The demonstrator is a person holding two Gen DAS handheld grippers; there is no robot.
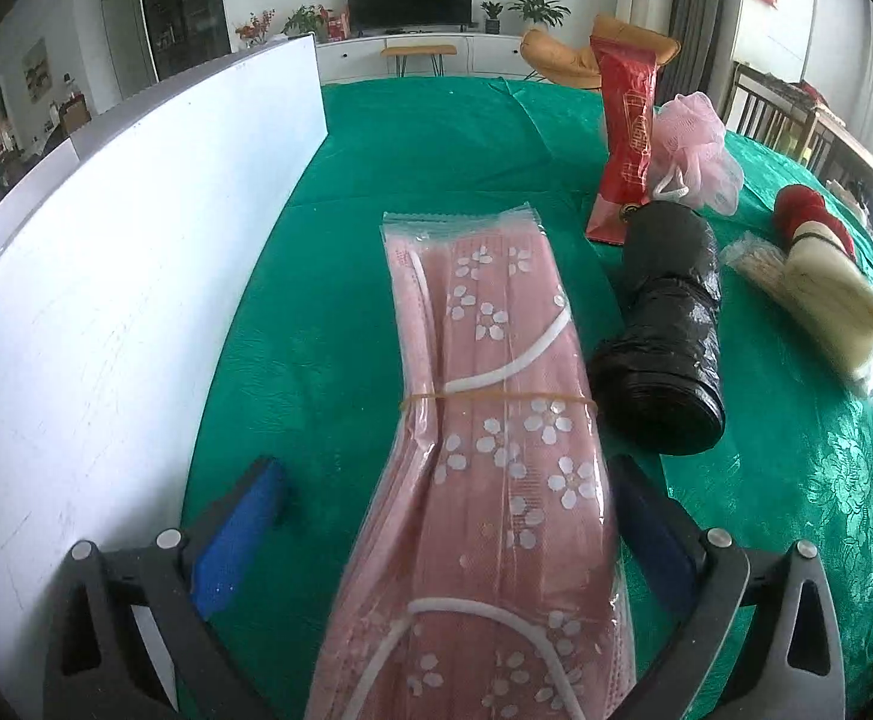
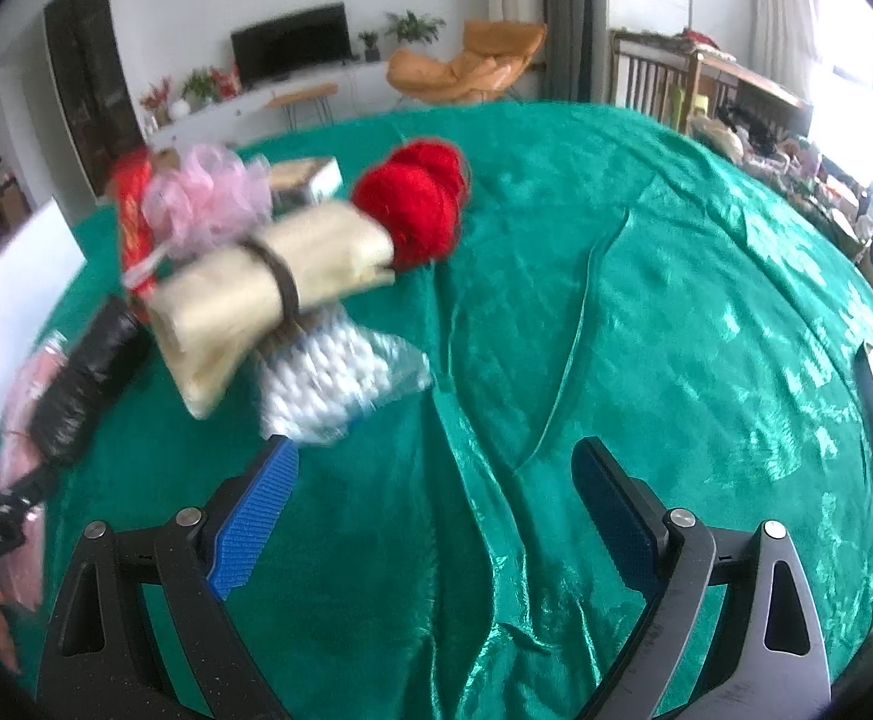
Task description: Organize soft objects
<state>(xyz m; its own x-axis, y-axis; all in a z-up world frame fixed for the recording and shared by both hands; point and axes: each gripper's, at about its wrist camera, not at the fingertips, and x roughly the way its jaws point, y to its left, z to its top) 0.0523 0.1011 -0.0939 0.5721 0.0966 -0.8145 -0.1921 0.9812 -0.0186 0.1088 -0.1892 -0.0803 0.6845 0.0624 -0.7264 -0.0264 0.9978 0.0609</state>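
We have the left hand-held gripper (image 1: 442, 516) spread wide around the near end of the pack of pink face masks (image 1: 484, 420), and the pack lies flat on the green table (image 1: 424, 144), so we read it as released rather than gripped. The far pad sits clear of the plastic; the near one is right up against the pack's edge, and we cannot tell whether it touches. Our landmark is that pack: the white board (image 1: 136, 270) stands just beside it on one side, the roll of black bags (image 1: 670, 330) lies just beside it on the other, and beyond the roll come the red packet (image 1: 625, 126), the pink bath puff (image 1: 700, 144), the cream bundle (image 1: 832, 300) and the red yarn (image 1: 802, 207). Over on the right wrist view, our right hand-held gripper (image 2: 436, 498) is also wide open with nothing but cloth between its pads, near a clear bag of white balls (image 2: 340, 378) that sits under the cream bundle. What could go wrong here? If we pull the left gripper away carelessly, the near pad may snag the slippery wrapper and drag the pack out of line, or nudge the roll and set it rolling. And the wrinkled cloth by the right gripper could bunch up and get pinched instead of the bag.
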